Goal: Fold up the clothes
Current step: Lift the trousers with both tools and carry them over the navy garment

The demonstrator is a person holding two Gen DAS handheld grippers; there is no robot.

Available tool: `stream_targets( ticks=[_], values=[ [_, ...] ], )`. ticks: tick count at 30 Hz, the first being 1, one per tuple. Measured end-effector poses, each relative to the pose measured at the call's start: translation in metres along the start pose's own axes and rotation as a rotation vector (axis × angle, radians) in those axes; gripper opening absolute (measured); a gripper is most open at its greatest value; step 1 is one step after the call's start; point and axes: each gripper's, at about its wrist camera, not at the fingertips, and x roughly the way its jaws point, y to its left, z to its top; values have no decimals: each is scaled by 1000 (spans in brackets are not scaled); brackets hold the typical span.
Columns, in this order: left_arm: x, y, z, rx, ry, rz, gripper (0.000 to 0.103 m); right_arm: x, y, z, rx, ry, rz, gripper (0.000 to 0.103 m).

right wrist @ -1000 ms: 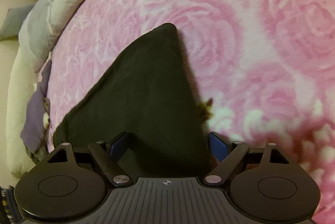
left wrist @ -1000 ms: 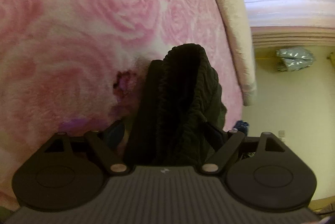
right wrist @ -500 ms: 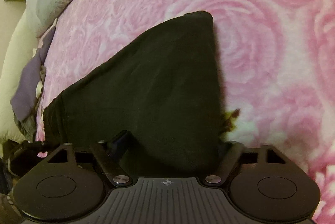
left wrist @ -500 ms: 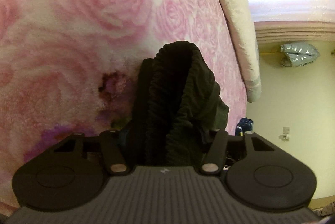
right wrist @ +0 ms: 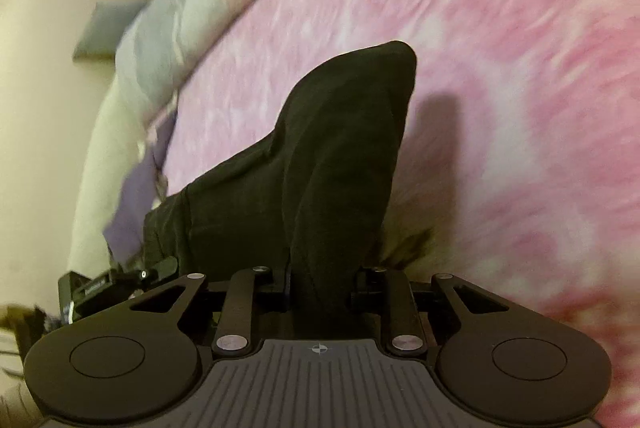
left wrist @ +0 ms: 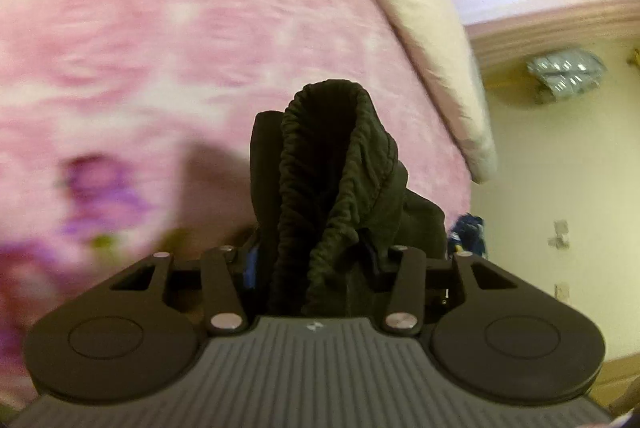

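Location: a bed (left wrist: 168, 39) covered with a pink rose-print blanket, a cream quilt (left wrist: 424, 27) along its edge and a pale floor beyond. No tabletop is involved.

Left gripper (left wrist: 316, 260): its jaws have just been closing and are clenched on the bunched, elasticated waistband end of a black garment (left wrist: 332, 163), which stands up from between them in thick gathers, lifted off the blanket.

Right gripper (right wrist: 320, 280): its jaws have likewise just been closing and grasp a smoother, flatter end of the same black garment (right wrist: 328, 163). The fabric rises to a limp peak and trails away left toward the left gripper, visible at the frame's lower left edge.

Handling assessment: soft, light, wholly without stiffness; it sags between holds and will crease wherever slack collects. The ribbed waistband offers bulk and a secure purchase; the plain end is thinner and likelier to slip. Holding both ends and keeping the cloth taut appears advisable.
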Motion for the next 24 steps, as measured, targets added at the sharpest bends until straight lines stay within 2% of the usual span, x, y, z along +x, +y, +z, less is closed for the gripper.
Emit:
stream_targets(
  ticks=[6, 11, 17, 21, 24],
  values=[
    [111, -86, 6, 126, 135, -109, 42, -105, -56, 20, 85, -162, -66, 23],
    [220, -170, 0, 227, 281, -211, 42, -199, -106, 17, 186, -337, -151, 23],
    [335, -294, -16, 361, 423, -331, 42, -312, -154, 18, 316, -552, -213, 23],
    [401, -383, -23, 453, 487, -381, 42, -376, -181, 40, 387, -665, -228, 23],
    [444, -442, -21, 502, 510, -400, 42, -414, -203, 65, 420, -711, -226, 23]
  ],
)
